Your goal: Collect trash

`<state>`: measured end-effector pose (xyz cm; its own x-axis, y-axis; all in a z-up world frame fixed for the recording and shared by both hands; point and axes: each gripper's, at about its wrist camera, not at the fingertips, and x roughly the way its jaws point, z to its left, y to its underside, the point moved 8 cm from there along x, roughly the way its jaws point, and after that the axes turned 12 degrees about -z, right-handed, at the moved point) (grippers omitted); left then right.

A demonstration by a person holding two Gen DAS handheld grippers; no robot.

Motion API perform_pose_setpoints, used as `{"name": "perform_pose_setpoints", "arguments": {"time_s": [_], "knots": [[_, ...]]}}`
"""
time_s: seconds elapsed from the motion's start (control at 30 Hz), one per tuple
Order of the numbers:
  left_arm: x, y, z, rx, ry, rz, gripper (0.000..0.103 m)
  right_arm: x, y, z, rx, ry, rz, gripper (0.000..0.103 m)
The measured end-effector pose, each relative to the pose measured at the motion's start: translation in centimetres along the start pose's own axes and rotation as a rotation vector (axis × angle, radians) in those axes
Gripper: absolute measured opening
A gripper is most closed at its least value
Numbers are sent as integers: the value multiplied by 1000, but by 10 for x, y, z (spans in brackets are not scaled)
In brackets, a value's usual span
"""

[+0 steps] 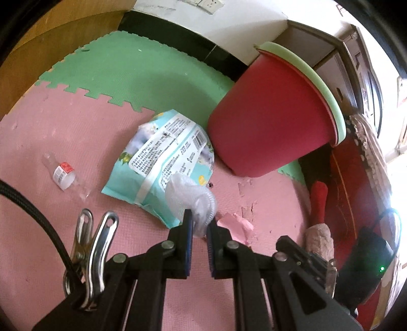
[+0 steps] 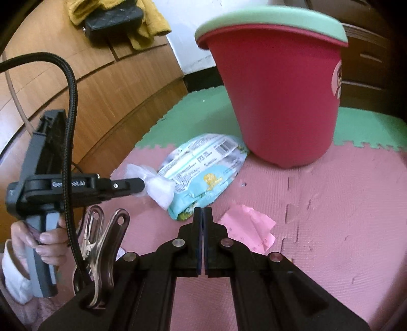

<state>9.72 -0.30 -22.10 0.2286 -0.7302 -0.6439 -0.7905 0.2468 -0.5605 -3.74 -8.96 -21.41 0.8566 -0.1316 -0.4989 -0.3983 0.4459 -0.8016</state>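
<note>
L wrist: left gripper (image 1: 199, 219) pinches a crumpled clear plastic bag (image 1: 189, 197). Past jaws: teal printed wrapper (image 1: 162, 155), red bucket w/ green rim (image 1: 269, 117); clear bottle (image 1: 62, 173) off left.

R wrist: right gripper (image 2: 203, 211) shut, empty; torn pink paper (image 2: 250, 226) just right. Nothing visibly binned yet, by my read.

Floor: interlocking foam mat, pink tiles (image 2: 330, 216) near, green tiles (image 1: 132, 63) behind, pink surface scuffed and dented. White wall (image 1: 229, 23) with black skirting (image 1: 178, 38) and socket (image 1: 209, 3). Curved wooden panel (image 2: 114, 96) at left. Dark wooden cabinet (image 1: 356, 58) at right (strong daylight beside it).
</note>
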Motion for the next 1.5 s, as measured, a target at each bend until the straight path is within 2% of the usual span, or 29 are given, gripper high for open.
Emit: {"name": "perform_pose_setpoints", "arguments": {"time_s": [0.03,0.1,0.17,0.2,0.3,0.37,0.53,0.7,0.73,0.77,0.83,0.87,1.17,1.5], "knots": [[1,0,1,-4,-4,1,10,0,1,-2,-3,16,10,2],[1,0,3,-12,-7,0,10,0,6,-8,-7,44,35,9],[1,0,5,-23,-6,-1,10,8,15,-17,-13,94,66,35],[2,0,6,-26,-5,-3,10,15,20,-22,-25,119,88,38],[3,0,8,-26,-7,-2,10,28,30,-30,-71,163,121,44],[5,1,9,-24,-10,3,10,37,36,-36,-108,191,138,52],[8,2,9,-29,-8,10,10,55,51,-47,-128,196,190,55],[9,2,7,-23,-8,8,10,64,62,-41,-111,152,217,53],[9,2,7,-22,-10,7,10,65,64,-40,-97,138,220,42],[9,2,7,-22,-12,7,10,67,65,-38,-87,127,224,24],[10,2,8,-23,-17,7,10,65,66,-36,-76,121,226,9],[11,3,9,-23,-20,8,10,64,65,-34,-80,120,222,6],[11,2,12,-28,-33,0,10,32,38,-3,-127,58,126,3],[10,1,14,-35,-30,-3,10,-26,-33,43,-263,35,-24,3]]}}
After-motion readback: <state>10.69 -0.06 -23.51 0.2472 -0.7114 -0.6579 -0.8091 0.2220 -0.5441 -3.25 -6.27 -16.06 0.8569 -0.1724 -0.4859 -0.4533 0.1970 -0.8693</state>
